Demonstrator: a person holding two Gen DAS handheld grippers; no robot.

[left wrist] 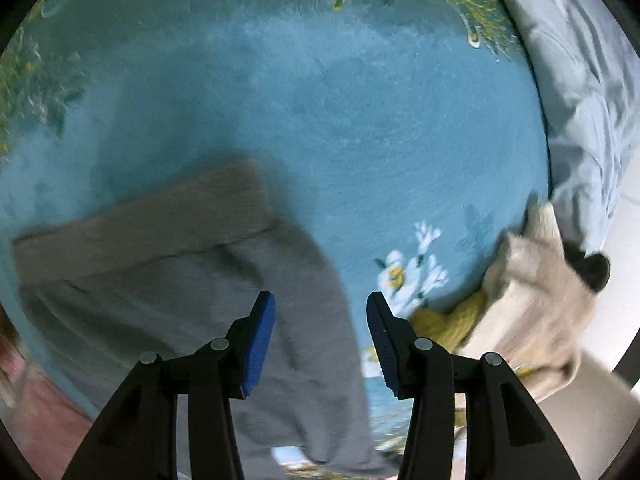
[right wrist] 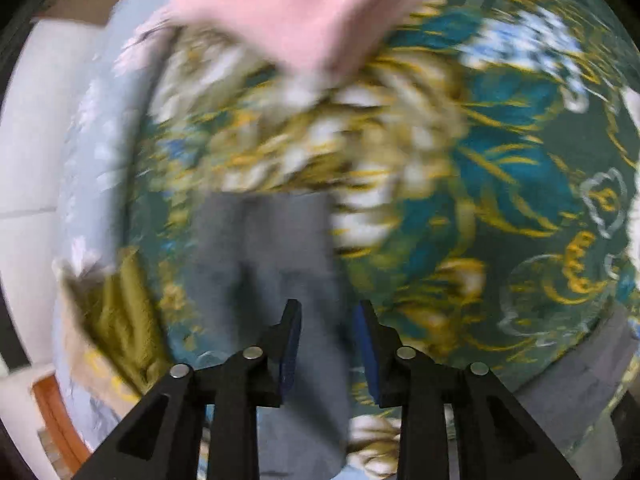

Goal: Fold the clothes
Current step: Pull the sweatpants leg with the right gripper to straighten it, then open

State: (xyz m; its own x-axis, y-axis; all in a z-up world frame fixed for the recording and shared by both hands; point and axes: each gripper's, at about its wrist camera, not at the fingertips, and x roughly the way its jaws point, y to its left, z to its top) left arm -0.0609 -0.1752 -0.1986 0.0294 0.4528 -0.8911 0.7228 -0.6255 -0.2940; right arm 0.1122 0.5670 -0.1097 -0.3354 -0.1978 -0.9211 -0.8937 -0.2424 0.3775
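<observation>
The grey garment lies flat on the teal floral blanket covering the bed, its ribbed band nearest the plain teal middle. In the right wrist view the same grey garment runs as a narrow strip up from between the fingers, so it seems to be partly folded already, though heavy blur makes that uncertain. The left hand-held gripper hovers with jaws apart above the garment's edge, nothing between them. The right hand-held gripper also has its jaws apart over the grey cloth, with no pad pressing on it. A pink folded piece rests toward the far edge of the bed, probably finished. At the bed's side edge a beige garment lies heaped with yellow cloth, apparently still waiting. A pale grey quilt bunches along that edge. No brand, label or writing is readable.
</observation>
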